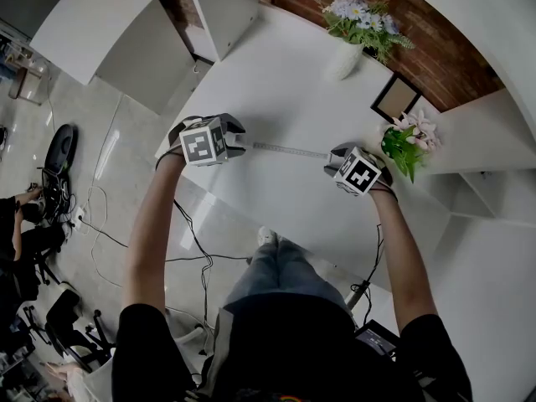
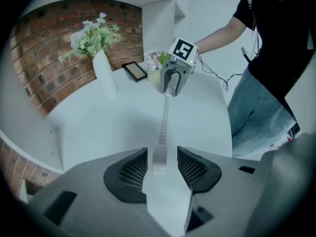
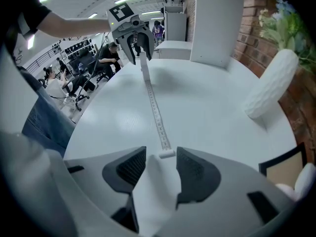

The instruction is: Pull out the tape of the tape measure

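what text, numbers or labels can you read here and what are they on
Tape measure's tape: printed scale marks and numbers, too small and blurred to read.
The two marker cubes: black-and-white square patterns, no words.
Nothing else shows any readable text.

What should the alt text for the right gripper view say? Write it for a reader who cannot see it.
The right claw hangs open over a white table, the end of a thin white measuring tape lying loose at its jaw tips. The tape runs straight across to the left claw; a white textured vase stands at right.
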Action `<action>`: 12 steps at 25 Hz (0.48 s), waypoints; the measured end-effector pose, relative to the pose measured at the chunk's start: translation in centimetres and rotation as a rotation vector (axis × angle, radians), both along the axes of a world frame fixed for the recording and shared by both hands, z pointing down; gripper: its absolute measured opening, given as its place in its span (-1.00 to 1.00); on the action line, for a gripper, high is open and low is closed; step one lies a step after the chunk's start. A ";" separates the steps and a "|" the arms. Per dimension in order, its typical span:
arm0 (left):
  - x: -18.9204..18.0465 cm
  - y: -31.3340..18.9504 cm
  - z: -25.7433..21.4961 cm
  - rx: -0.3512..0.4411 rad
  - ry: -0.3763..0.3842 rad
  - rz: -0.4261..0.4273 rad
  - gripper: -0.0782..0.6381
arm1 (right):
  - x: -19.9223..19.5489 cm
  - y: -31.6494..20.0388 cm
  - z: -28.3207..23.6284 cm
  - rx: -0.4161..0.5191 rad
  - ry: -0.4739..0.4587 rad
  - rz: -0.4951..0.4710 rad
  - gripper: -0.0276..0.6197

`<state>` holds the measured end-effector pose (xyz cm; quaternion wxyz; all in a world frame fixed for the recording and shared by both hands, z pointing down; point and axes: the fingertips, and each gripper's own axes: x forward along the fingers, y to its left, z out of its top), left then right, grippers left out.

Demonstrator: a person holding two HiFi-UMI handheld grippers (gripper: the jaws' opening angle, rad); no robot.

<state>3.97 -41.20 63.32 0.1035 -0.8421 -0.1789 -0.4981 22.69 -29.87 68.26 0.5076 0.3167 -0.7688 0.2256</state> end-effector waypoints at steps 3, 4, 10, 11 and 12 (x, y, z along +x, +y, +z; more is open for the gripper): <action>0.1 -0.4 -1.0 0.004 0.039 -0.033 -0.29 | 0.1 0.0 -0.7 0.023 -0.008 0.009 -0.38; 0.2 -0.6 -1.8 0.006 0.064 -0.052 -0.29 | 0.0 -0.1 -1.3 0.042 -0.017 0.018 -0.38; 0.1 -2.6 -9.7 0.020 0.382 -0.314 -0.43 | -0.2 -1.3 -8.3 0.276 -0.217 0.222 -0.45; -0.2 -2.9 -11.1 0.019 0.449 -0.373 -0.48 | -0.2 -1.5 -9.8 0.330 -0.265 0.272 -0.50; -0.4 -3.2 -12.4 0.023 0.519 -0.434 -0.59 | -0.1 -1.8 -11.3 0.387 -0.314 0.324 -0.57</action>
